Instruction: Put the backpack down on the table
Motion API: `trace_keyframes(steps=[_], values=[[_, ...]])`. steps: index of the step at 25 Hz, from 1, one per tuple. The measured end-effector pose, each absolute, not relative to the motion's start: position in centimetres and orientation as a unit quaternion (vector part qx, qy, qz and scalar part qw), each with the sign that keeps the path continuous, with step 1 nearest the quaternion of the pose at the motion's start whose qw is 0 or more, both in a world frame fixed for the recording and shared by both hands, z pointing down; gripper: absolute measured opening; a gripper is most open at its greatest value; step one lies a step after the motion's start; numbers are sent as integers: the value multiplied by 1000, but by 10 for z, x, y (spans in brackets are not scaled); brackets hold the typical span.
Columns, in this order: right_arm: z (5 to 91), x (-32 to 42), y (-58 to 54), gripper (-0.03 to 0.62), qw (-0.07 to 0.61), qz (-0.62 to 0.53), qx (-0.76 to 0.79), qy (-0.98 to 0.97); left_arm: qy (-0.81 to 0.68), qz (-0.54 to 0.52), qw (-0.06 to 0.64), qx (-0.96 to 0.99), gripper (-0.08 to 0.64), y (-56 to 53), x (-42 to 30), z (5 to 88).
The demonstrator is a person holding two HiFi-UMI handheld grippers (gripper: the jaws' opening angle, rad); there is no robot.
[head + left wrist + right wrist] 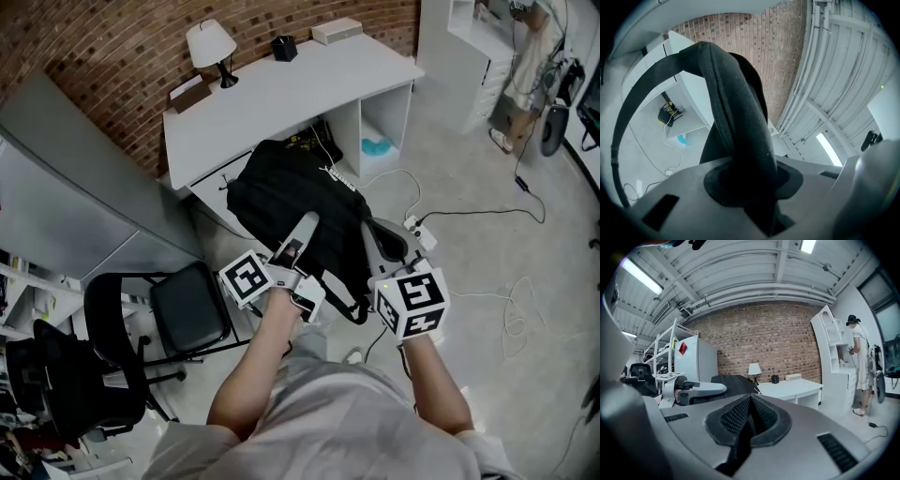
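Note:
A black backpack (pixel 291 202) hangs in the air in front of the white desk (pixel 281 98), over its front edge. My left gripper (pixel 302 232) is shut on one of its padded black shoulder straps (pixel 740 122), which runs up between the jaws in the left gripper view, and a thinner webbing strap (pixel 642 89) loops off to the left. My right gripper (pixel 369 232) is beside the backpack's right side, with its jaws shut and nothing between them (pixel 747 420). In the right gripper view the backpack (pixel 733 382) and the left gripper (pixel 696 391) show at the left.
On the desk stand a white lamp (pixel 211 47), a black box (pixel 284 47), a white box (pixel 336 31) and a brown item (pixel 190 94). A black chair (pixel 183 309) is at the left. Cables and a power strip (pixel 419 232) lie on the floor. A person (pixel 525 66) stands at the far right.

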State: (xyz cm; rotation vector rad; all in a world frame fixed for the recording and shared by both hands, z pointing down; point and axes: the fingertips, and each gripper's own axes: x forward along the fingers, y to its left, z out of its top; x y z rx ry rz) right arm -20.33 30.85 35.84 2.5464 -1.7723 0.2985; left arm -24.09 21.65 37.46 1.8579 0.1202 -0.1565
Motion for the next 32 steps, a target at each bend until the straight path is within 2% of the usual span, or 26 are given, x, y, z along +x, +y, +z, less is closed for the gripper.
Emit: trace_keyframes(steps=[4, 14, 24, 32], values=[[366, -162, 292, 2, 20, 101, 819, -564, 60, -59, 596, 799, 101, 203, -195, 379], [367, -121, 212, 3, 34, 103, 839, -533, 109, -36, 607, 787, 101, 129, -144, 379], [358, -104, 119, 2, 48, 102, 852, -512, 151, -21, 607, 780, 101, 47, -124, 369], [359, -97, 86, 2, 57, 106, 859, -498, 170, -13, 607, 776, 101, 15, -115, 372]])
